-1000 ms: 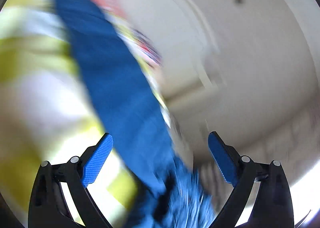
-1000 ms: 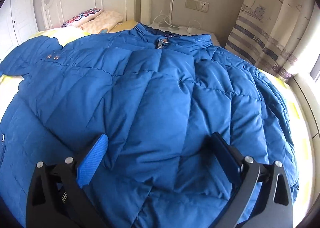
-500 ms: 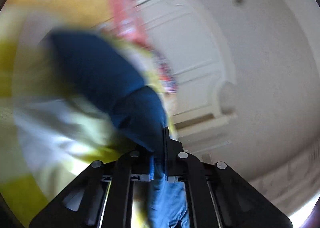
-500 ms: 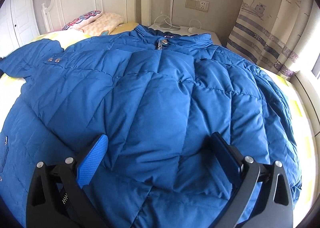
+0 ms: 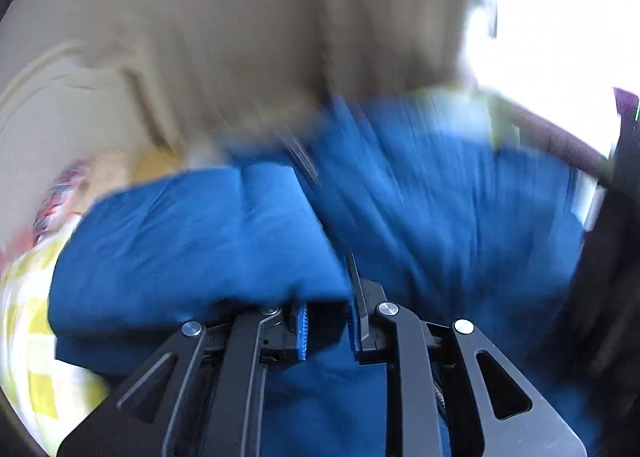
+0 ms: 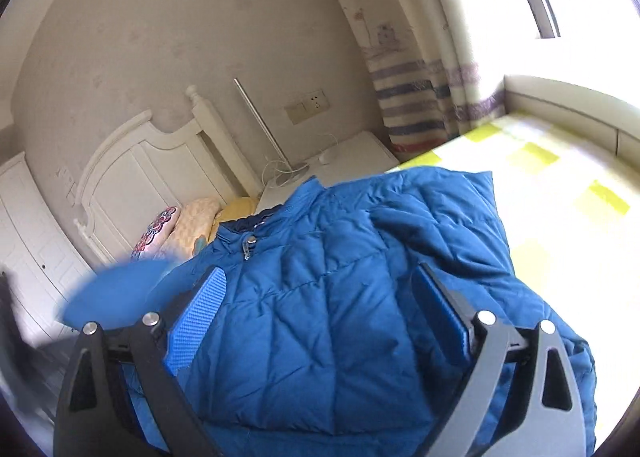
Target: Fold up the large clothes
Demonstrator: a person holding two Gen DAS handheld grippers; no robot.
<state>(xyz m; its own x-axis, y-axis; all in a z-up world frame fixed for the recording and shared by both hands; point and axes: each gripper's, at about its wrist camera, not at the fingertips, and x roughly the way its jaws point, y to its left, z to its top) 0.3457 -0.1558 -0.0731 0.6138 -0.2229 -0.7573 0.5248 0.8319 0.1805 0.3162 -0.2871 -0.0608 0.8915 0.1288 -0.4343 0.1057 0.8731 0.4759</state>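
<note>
Item — my left gripper [image 5: 326,327]: jaws nearly together, easing open, a fold of the blue down jacket [image 5: 192,241] pinched between the pads; the fold lay bunched from 9 to 12 o'clock of the tips, in a blurred view.

Item — my right gripper [image 6: 320,313]: jaws spread wide, starting to close, nothing pressed between them; the jacket's quilted front lay directly under and ahead at 12 o'clock.

Item — jacket, long axis: from my right tool toward the collar and zip pull [image 6: 248,247] at 11 o'clock. I judged the left hand, already holding cloth, the nearer for the fold.

Item — yellow-checked bed sheet [image 6: 560,193], 2 o'clock, bare.

Item — pillows [image 6: 176,225], 10 o'clock, beyond the collar.

Item — white headboard [image 6: 136,169], bedside cabinet [image 6: 352,161], striped curtain [image 6: 420,97], farthest — none blocked the fold.
</note>
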